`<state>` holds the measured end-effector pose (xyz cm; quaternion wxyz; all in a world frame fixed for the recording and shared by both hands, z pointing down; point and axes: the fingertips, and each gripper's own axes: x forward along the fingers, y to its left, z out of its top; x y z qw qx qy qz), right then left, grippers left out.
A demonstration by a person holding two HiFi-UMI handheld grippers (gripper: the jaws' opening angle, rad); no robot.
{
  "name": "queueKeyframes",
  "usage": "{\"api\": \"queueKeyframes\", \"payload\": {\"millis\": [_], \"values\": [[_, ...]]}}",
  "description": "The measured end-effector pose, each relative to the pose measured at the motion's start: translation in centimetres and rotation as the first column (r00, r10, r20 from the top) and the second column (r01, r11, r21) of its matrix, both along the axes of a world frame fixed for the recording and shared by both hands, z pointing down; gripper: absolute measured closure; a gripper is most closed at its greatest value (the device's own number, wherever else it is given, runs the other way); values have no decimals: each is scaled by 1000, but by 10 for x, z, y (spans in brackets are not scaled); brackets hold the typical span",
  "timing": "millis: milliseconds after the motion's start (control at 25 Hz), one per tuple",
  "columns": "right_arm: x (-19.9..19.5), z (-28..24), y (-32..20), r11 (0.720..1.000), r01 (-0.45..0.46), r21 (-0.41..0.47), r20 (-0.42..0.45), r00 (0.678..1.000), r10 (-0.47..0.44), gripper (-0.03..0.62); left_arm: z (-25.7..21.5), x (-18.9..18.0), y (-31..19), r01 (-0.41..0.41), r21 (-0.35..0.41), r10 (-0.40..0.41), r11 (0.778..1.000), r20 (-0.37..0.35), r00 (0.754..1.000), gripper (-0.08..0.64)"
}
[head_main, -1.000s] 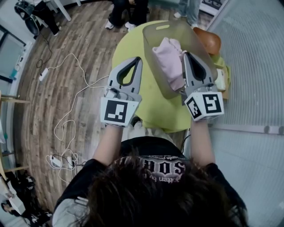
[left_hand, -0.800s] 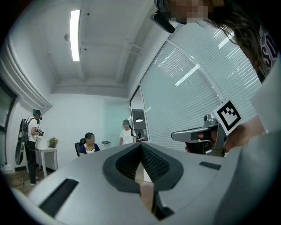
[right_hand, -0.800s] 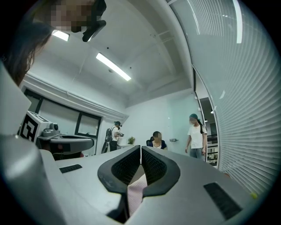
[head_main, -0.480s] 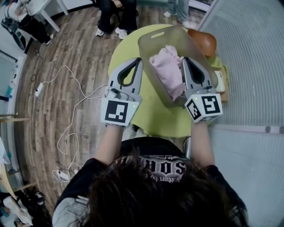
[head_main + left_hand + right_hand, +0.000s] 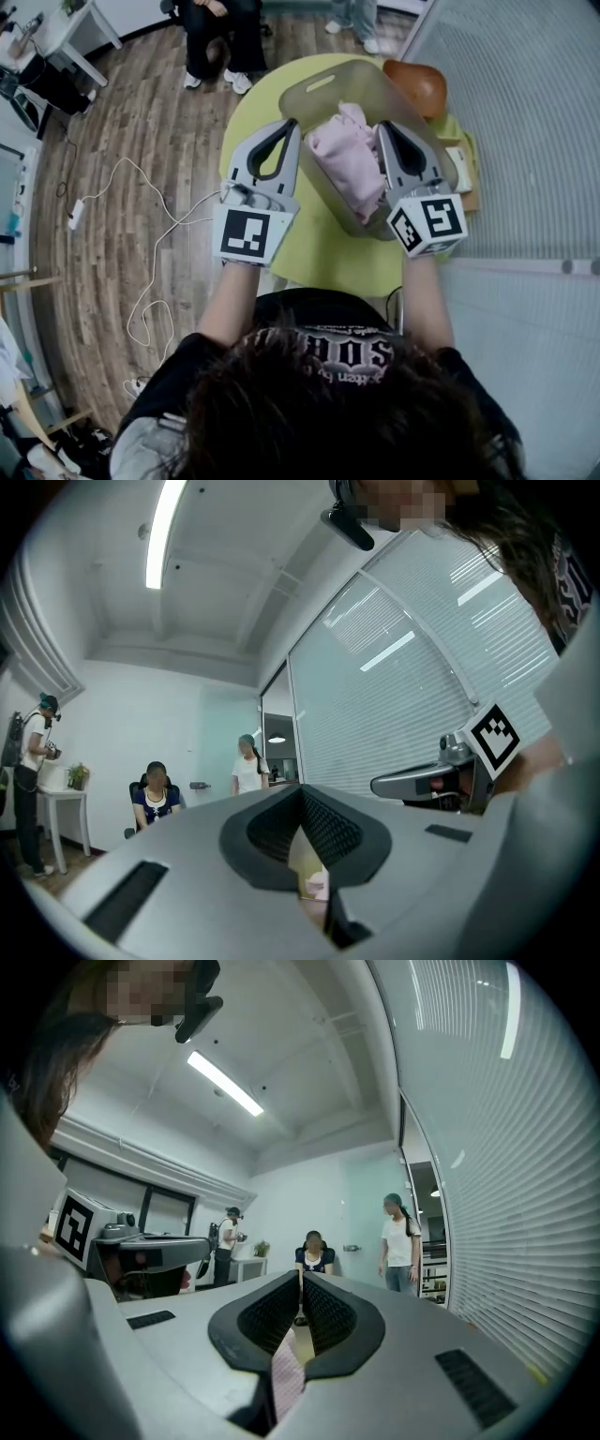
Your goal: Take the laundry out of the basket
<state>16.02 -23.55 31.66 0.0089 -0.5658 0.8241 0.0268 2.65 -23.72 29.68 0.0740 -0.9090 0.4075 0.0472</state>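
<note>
Base: round yellow-green table [image 5: 314, 248]. Toward its far right edge: translucent grey-brown plastic laundry basket [image 5: 302, 96]. Inside basket: pale pink crumpled garment [image 5: 345, 155], heaped mid-basket, reaching right wall. My left claw [image 5: 291, 125]: jaws together, nothing between, above table just beside basket's left wall. My right claw [image 5: 382, 129]: over basket's right side, jaws clamped on fold of pink garment.

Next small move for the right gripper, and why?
Probably open the right gripper and dip it into the pink laundry: its fingers are together, apparently with no cloth pinched, and the laundry lies in the basket right beside it.
</note>
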Motion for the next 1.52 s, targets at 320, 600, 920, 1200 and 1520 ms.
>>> {"api": "queueKeyframes", "payload": {"millis": [320, 600, 920, 1200, 1520], "values": [[-2, 8, -12, 999, 31, -13, -30, 999, -32, 560, -5, 6, -16, -26, 0, 26, 1000, 1, 1000, 560], [-16, 39, -19, 977, 135, -164, -93, 984, -151, 340, -8, 3, -26, -23, 7, 23, 1000, -2, 1000, 560], [-32, 79, -15, 925, 220, -309, -176, 943, -283, 209, -6, -4, -34, -7, 4, 7, 1000, -5, 1000, 560], [-47, 121, -12, 842, 259, -473, -252, 876, -411, 151, -7, -9, -37, 1, 2, -1, 1000, -13, 1000, 560], [-45, 163, -23, 776, 223, -590, -282, 844, -457, 140, -5, -5, -39, -8, 1, 8, 1000, -16, 1000, 560]]}}
